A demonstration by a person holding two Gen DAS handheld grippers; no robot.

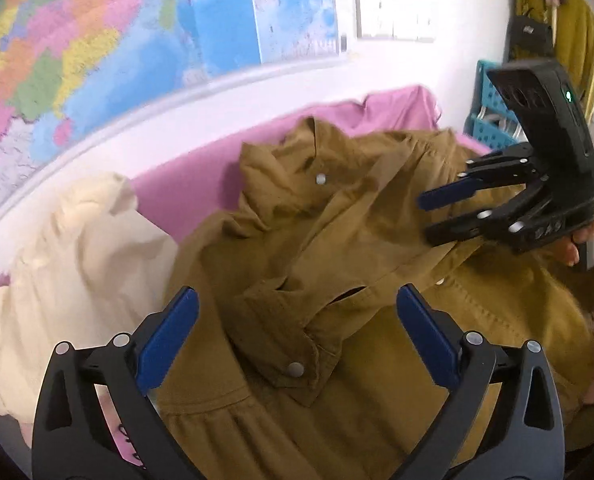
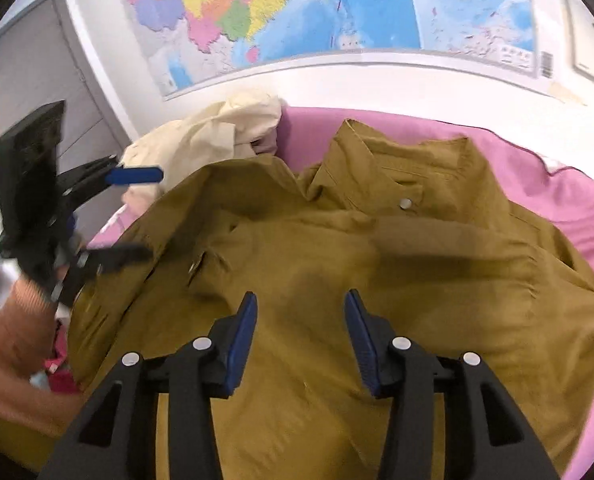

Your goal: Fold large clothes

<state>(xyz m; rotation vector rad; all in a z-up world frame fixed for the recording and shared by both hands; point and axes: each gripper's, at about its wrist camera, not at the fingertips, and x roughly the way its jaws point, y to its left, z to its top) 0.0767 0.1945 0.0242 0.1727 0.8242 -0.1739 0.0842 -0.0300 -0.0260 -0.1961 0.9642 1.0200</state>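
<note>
Mustard jacket (image 2: pixel 337 248): matt woven cloth, metal snaps; pink sheet (image 2: pixel 569 200): smooth cloth; wall map (image 2: pixel 297 12): glossy paper; cream garment (image 1: pixel 77 264): soft matt cloth.

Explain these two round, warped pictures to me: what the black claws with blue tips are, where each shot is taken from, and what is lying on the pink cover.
No robot arm is here. A person carries a hand-held gripper in each hand, and a wide-angle camera on each one looks forward along its two fingers, which bends the picture round.

The left wrist view looks past the left gripper; the right gripper shows at its right side. The right wrist view looks past the right gripper, with the left gripper at its left edge.

On the pink cover lies a mustard-brown jacket with snap buttons, crumpled and not yet folded. Beside it sits a cream garment in a heap. A map hangs on the wall.

Both grippers are open above the jacket, gripping nothing.
</note>
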